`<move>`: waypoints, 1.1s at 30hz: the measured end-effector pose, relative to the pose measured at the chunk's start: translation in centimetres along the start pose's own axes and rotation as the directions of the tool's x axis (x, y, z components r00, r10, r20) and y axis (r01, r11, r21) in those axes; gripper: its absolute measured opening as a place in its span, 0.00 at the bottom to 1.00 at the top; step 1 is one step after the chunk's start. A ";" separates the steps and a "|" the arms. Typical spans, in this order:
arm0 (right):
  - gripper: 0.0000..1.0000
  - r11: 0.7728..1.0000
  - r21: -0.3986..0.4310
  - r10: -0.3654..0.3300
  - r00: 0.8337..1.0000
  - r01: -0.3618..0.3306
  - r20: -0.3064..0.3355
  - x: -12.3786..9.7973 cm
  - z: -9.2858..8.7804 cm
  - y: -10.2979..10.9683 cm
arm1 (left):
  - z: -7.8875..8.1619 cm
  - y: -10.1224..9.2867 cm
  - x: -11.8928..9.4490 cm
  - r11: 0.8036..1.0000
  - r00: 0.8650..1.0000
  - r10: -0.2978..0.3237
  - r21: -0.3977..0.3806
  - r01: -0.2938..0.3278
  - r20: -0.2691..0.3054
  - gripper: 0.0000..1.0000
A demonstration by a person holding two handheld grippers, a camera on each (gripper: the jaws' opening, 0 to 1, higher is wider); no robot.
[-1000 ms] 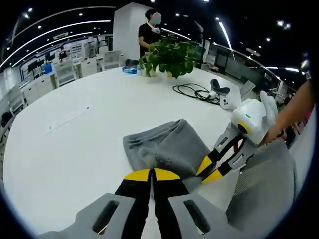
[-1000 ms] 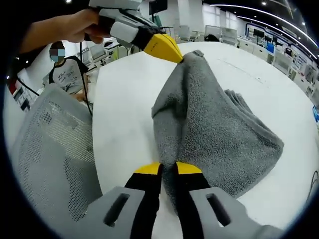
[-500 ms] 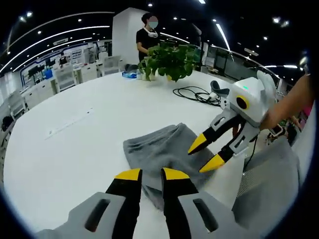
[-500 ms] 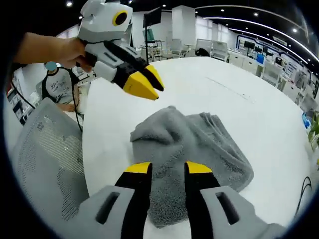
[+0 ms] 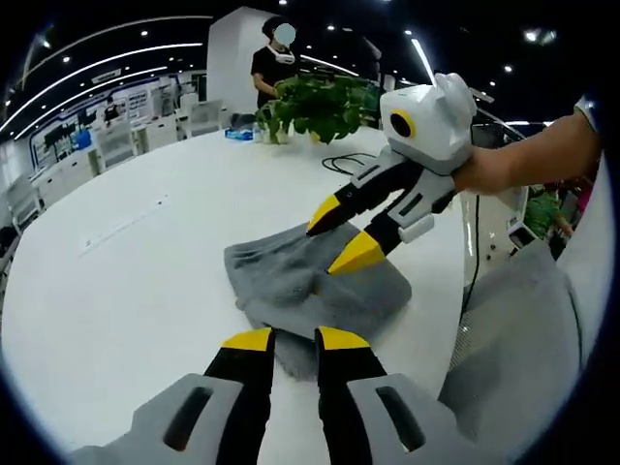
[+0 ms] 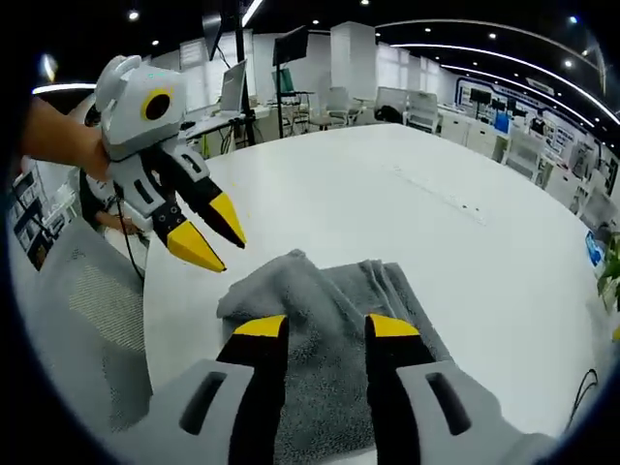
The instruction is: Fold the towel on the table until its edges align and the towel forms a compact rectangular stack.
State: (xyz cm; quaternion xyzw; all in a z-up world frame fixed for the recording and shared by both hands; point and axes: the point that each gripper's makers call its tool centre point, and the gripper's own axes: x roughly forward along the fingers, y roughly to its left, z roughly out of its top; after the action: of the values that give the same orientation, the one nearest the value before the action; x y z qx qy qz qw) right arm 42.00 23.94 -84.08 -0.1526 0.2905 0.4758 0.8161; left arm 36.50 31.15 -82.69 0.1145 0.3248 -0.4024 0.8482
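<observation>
The grey towel (image 5: 310, 281) lies on the white round table (image 5: 145, 271) as a rumpled, roughly rectangular folded heap. In the left gripper view my left gripper (image 5: 294, 339) is open just short of the towel's near edge, with nothing between its jaws. My right gripper (image 5: 341, 232) comes in from the right, open, hovering above the towel's far side. In the right gripper view the towel (image 6: 320, 291) sits under my open right gripper (image 6: 325, 327), one corner humped up. The left gripper (image 6: 211, 234) hangs open above the towel's left edge.
A potted plant (image 5: 320, 107), a blue item (image 5: 237, 135) and black cables (image 5: 354, 163) sit at the table's far side, where a person (image 5: 269, 58) stands. A grey mesh chair (image 5: 513, 339) is close to the table edge on the right of the left gripper view.
Both grippers were shut on the towel's edge a second ago. They have opened, let it drop onto the table and lifted clear above it.
</observation>
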 end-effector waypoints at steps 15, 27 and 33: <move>0.33 0.996 -0.067 0.060 0.998 -0.062 -0.028 2.8 1.6 0.1 | -4.2 -3.4 1.2 0.999 0.995 -0.041 0.019 0.043 -0.093 0.16; 0.34 0.994 -0.056 0.093 0.994 -0.096 -0.064 4.0 1.0 0.5 | -5.5 -2.5 2.6 0.999 0.994 0.026 0.035 -0.022 -0.111 0.17; 0.33 0.993 -0.053 0.100 0.987 -0.107 -0.125 4.8 -0.1 0.4 | -5.5 -1.6 2.8 0.997 0.992 0.072 0.035 -0.069 -0.103 0.16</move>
State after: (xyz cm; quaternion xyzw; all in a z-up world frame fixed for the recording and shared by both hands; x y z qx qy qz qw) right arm 43.40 27.40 -87.11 -0.1905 0.3330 0.5157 0.7661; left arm 34.05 30.91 -88.58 0.1599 0.3583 -0.3705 0.8419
